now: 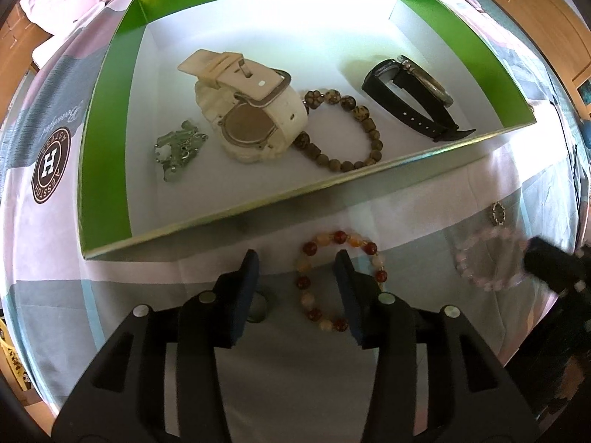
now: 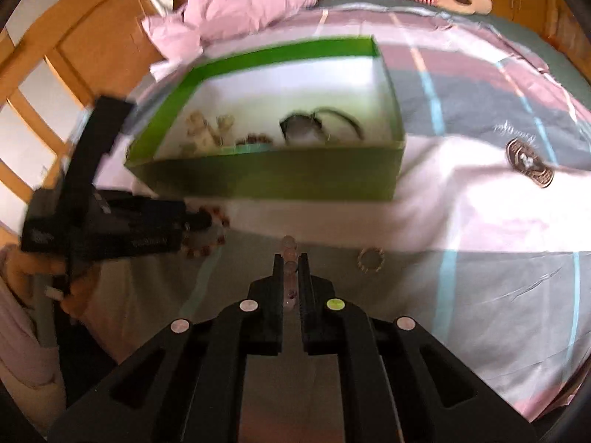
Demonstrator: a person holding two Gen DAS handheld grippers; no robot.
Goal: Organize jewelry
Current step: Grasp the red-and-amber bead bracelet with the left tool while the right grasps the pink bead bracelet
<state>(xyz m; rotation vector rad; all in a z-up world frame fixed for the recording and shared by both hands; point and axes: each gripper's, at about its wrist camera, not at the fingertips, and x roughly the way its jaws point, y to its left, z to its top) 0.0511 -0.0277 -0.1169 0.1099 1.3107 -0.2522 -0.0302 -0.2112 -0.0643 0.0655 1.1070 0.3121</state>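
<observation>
the left gripper [image 1: 297,262] hangs with fingers apart over the red bracelet [image 1: 338,280] on the bed [image 1: 424,192], not touching it; the right gripper [image 2: 290,260] is clamped on the pink bracelet [image 2: 289,249]. the green box [image 1: 110,118] holds two watches and a brown bracelet [image 1: 341,131].

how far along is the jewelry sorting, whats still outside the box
Done: white watch, black watch, brown bead bracelet and green charm lie in the green box. In hand: right gripper shut on the pink bracelet. Left: red bracelet between the open left gripper, small ring.
</observation>
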